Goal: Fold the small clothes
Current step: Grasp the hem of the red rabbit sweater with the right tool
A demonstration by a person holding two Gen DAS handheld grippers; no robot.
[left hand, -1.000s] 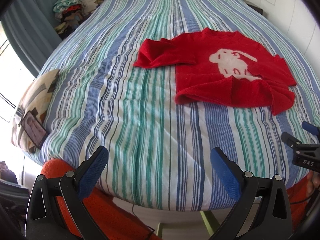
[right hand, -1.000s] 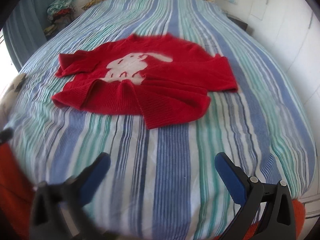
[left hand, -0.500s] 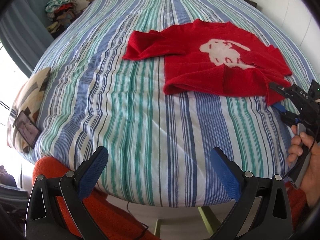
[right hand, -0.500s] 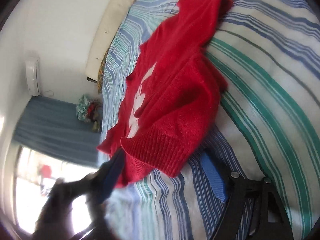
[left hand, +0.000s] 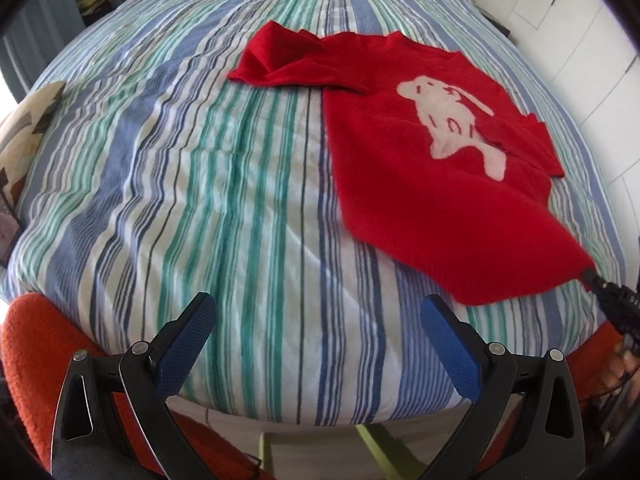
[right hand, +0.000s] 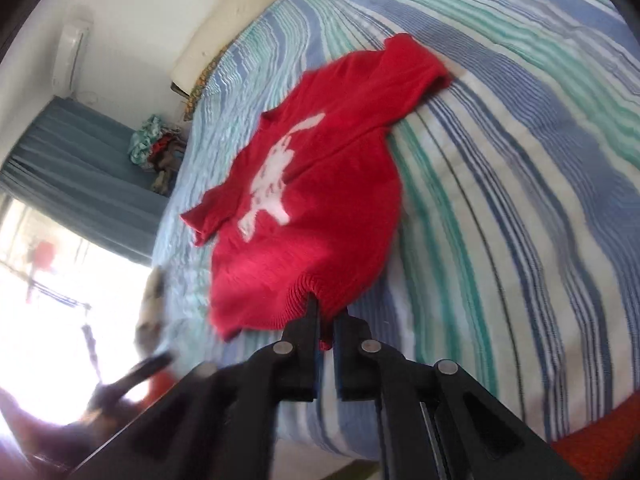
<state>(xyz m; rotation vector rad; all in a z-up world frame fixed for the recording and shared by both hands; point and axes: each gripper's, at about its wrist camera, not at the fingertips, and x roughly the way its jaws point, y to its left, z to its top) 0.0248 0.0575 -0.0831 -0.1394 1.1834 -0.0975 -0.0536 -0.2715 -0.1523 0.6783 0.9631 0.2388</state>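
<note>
1. The bed [left hand: 224,184] fills both views, covered by a sheet striped in blue, green and white. It carries everything the task concerns.
2. A blue curtain [right hand: 80,160] hangs beside a bright window in the right wrist view, and a small heap of mixed clothes [right hand: 154,150] sits in front of it, off the bed.
3. The red sweater [left hand: 432,168] lies on the bed's right half in the left wrist view, face up, with a white animal figure [left hand: 452,124] on its chest. One sleeve is bunched at the far left; the near hem corner is pulled out to a point toward the bed's edge.
4. The left gripper [left hand: 320,340] hovers over the near edge of the bed with its blue-padded fingers wide apart and nothing between them, well apart from the sweater.
5. The right gripper [right hand: 326,320] is clamped on the sweater's ribbed hem, the knit pinched between its fingers.
6. A patterned cushion [left hand: 24,132] lies at the bed's left edge.
</note>
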